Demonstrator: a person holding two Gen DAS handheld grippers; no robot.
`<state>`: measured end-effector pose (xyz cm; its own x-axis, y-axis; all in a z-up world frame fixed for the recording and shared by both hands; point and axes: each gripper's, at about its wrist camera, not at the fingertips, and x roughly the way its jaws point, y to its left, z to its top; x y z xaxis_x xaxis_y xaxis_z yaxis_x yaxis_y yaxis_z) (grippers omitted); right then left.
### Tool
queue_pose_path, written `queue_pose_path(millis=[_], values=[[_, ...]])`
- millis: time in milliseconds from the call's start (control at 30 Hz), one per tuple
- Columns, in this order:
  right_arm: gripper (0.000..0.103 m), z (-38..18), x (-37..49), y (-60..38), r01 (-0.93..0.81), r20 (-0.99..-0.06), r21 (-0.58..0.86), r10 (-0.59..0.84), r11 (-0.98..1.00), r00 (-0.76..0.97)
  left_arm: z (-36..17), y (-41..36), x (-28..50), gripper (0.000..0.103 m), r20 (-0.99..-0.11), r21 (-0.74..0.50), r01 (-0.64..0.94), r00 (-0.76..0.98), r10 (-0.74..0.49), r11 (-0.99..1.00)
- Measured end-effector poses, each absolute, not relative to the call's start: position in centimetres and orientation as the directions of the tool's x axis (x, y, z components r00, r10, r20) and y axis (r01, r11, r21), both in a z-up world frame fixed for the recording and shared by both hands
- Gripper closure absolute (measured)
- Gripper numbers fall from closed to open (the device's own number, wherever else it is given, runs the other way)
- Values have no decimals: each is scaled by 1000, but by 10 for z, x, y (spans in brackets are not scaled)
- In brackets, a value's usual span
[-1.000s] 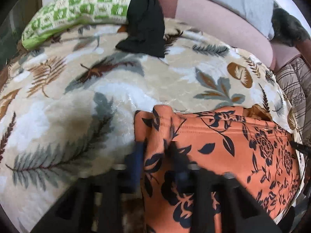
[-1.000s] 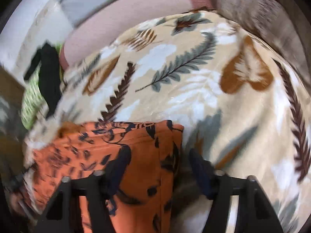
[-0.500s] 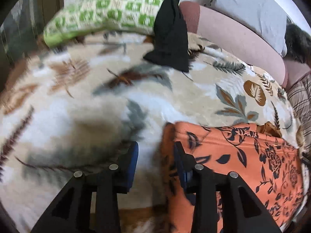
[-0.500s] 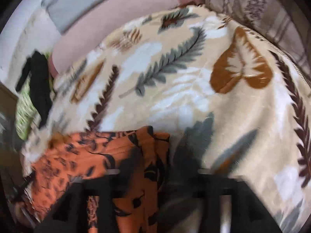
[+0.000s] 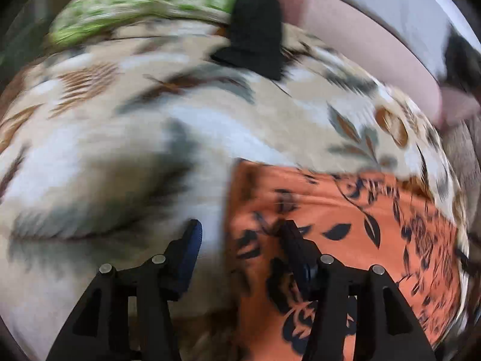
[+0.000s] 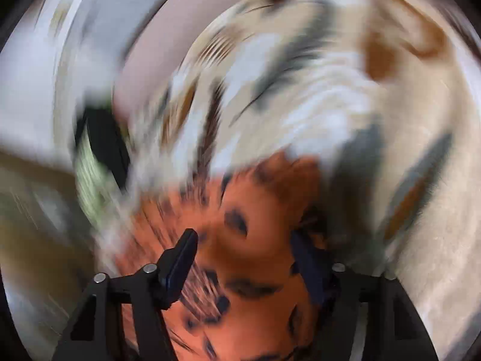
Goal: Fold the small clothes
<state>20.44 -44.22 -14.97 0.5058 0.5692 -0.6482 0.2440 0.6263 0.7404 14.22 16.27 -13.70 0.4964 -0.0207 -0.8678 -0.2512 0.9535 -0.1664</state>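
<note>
An orange garment with a dark floral print [image 5: 345,234] lies on a leaf-patterned blanket [image 5: 135,156]. My left gripper [image 5: 242,234] is open above the garment's left edge, its right finger over the cloth and its left finger over the blanket. In the right wrist view the same garment [image 6: 255,240] is blurred by motion. My right gripper [image 6: 245,240] is open with both fingers over the garment's near corner. Neither gripper holds cloth.
A green-and-white patterned pillow [image 5: 150,3] lies at the back left with a black garment [image 5: 255,30] draped beside it. A pink cushion [image 5: 360,48] and grey-white bedding [image 5: 390,3] run along the back. Striped fabric shows at the right edge.
Both grippers have let go of the orange garment's top corners and opened. The left one has drawn back slightly. The right view is swinging fast, now looking more down on the garment.
</note>
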Motion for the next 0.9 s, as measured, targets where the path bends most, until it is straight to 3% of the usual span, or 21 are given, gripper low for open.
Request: queue_pose_path(millis=[100,333,433,500,600,833,900], values=[[33,-109,179,-430,123,-675,659,511,742,532,-105,162,109,45,-824,-193,-225,566,-33,955],[29,-93,66,-365,-107,-605,715,688,691,400,-91,125,14,31,-791,-263,-123,596,-140,957],[29,-132,55,-363,2,-672,691,642,723,368,-134,125,9,38,-891,-89,-217,453,20,972],[34,-147,53,-384,115,-629,754,661,647,409,-129,144,-5,42,-874,-198,-279,484,-41,940],[32,-118,38,-389,84,-653,697,581,712,487,-106,165,-26,42,-835,-202,-326,550,11,923],[31,-97,23,-367,-21,-624,705,634,709,456,-95,139,-41,42,-809,-232,-127,575,-119,964],[31,-105,26,-357,-33,-598,742,682,670,422,-107,129,-27,42,-834,-159,-129,548,-63,979]])
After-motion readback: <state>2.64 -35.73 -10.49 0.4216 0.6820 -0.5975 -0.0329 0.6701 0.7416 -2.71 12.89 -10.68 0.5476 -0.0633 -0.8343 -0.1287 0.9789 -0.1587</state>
